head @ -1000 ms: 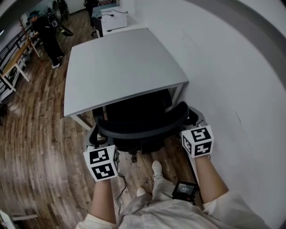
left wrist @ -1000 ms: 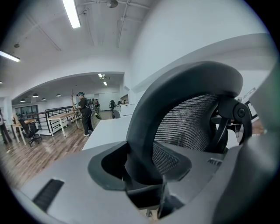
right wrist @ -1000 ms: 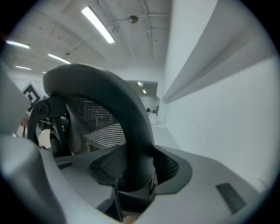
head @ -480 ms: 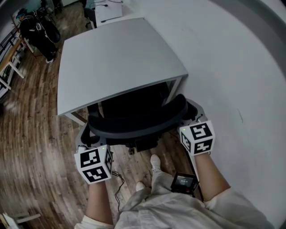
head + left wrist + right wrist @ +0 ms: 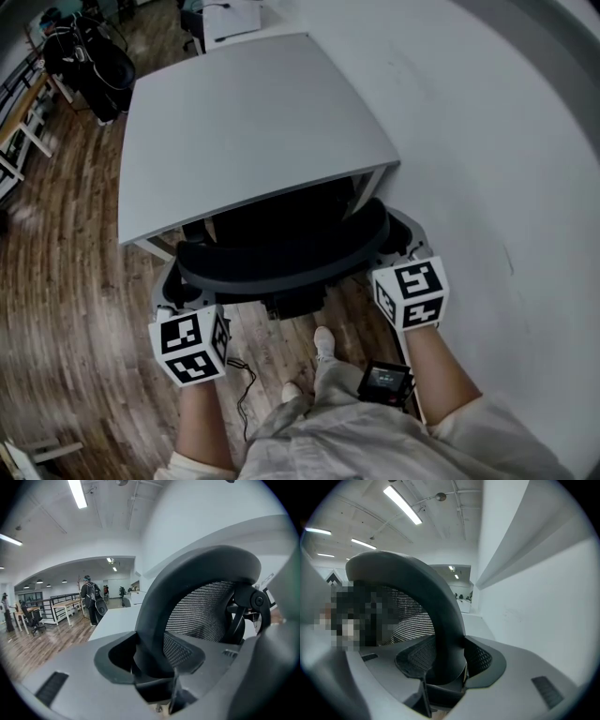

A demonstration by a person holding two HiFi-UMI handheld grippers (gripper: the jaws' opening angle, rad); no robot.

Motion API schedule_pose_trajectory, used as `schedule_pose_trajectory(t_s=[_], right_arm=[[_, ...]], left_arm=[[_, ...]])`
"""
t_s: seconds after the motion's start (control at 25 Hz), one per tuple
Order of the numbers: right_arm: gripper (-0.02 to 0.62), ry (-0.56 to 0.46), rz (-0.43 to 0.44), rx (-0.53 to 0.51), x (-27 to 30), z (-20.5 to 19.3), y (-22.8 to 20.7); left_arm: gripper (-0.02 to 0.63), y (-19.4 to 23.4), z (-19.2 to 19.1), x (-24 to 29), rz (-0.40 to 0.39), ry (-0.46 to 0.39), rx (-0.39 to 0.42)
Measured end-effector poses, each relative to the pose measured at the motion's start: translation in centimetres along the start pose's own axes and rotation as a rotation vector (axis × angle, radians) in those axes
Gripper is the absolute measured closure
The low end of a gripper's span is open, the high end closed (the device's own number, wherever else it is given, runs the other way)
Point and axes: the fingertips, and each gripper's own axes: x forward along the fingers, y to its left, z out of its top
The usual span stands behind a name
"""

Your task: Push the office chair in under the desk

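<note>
The black office chair [image 5: 281, 261] stands at the near edge of the grey desk [image 5: 244, 131], its seat hidden beneath the top and its curved backrest just outside. My left gripper [image 5: 180, 298] is shut on the backrest's left end, and the mesh-backed frame [image 5: 201, 578] fills the space between its jaws [image 5: 151, 666]. At the other end my right gripper [image 5: 397, 258] clamps the same rim [image 5: 423, 585], which runs up from between its jaws [image 5: 440, 667].
A white wall [image 5: 487, 141] runs close along the right of the desk and chair. Wooden floor [image 5: 66, 281] lies to the left, with a cable [image 5: 239, 384] by the person's feet [image 5: 323, 342]. Another desk [image 5: 230, 19] and dark bags [image 5: 89, 56] stand farther back.
The chair has rolled farther under the desk with both grippers still on its backrest. The standing person at the far left has slipped out of the head view.
</note>
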Motion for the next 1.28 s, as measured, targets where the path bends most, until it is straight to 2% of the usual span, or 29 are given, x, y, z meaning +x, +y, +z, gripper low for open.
schedule_pose_trajectory(t_s=[1.28], right_arm=[[0.396, 0.011, 0.067, 0.008, 7.1, 2.5, -2.0]], left_arm=[[0.426, 1.8, 3.0, 5.9, 0.03, -0.015, -0.021]])
